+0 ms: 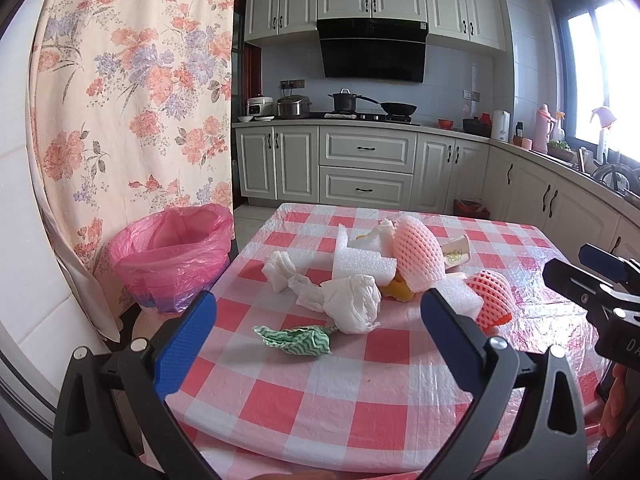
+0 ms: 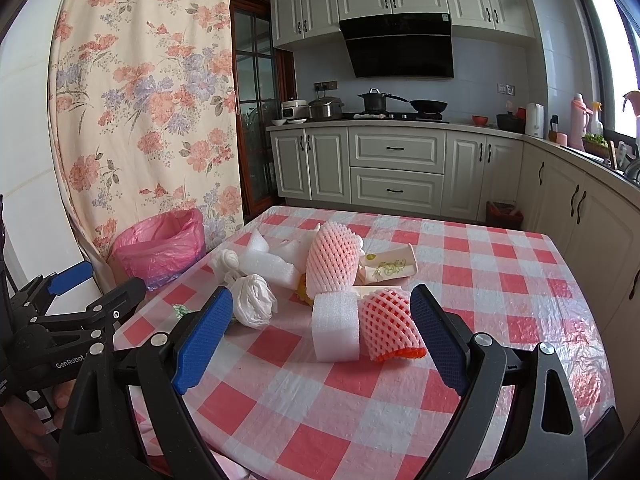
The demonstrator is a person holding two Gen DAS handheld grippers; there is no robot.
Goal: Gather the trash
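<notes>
A pink-lined trash bin [image 1: 172,256] stands on the floor at the far left, just beside the tabletop [image 1: 360,392]. The left gripper [image 1: 318,340] is wide open and holds nothing. A green crumpled wrapper [image 1: 294,340] lies near, between its fingers; it looks light and soft, so pinch its middle. Behind it sit white tissue wads [image 1: 352,300], squashy too. White foam blocks [image 2: 335,326] are light but stiff; grab the flat sides. A pink foam net [image 2: 390,322] lies by the open, empty right gripper [image 2: 320,340]. The left tool reads "GenRobot".
</notes>
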